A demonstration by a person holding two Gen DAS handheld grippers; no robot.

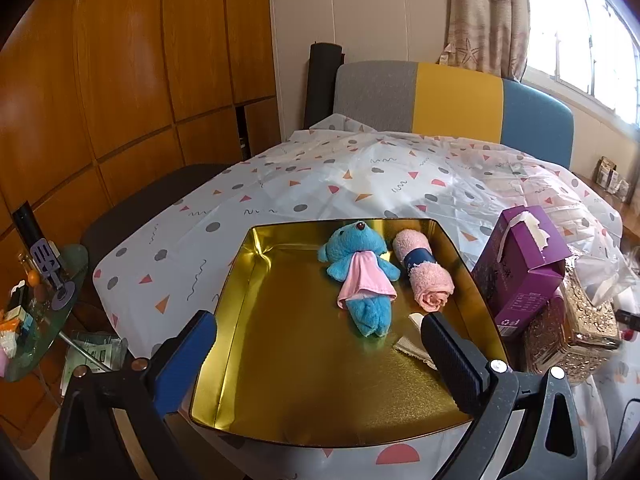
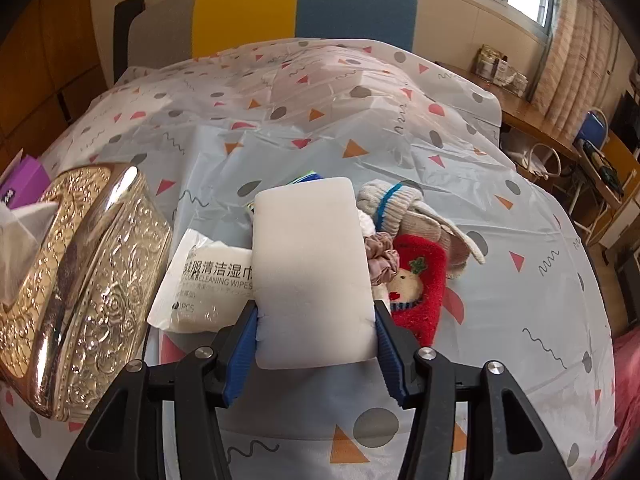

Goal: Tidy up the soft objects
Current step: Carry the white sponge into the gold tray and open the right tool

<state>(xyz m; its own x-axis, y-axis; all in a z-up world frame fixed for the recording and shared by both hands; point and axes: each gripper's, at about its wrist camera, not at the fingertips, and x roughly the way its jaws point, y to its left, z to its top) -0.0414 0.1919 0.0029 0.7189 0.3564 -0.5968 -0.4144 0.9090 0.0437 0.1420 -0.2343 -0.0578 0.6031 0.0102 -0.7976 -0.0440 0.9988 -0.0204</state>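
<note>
Blue plush toy (image 1: pixel 360 276), pink rolled towel (image 1: pixel 424 276) inside gold tray (image 1: pixel 256 320).

The left gripper (image 1: pixel 316 344) tilts downward, jaws spread wide with nothing between them — the right gripper (image 2: pixel 316 332) angles down steeper, half-closed, pads pressing.

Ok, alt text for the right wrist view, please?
The right gripper is shut on a white sponge, held above a patterned tablecloth. Behind it lie a wipes pack, a scrunchie, a red plush and socks; a gold tissue box stands left.
</note>
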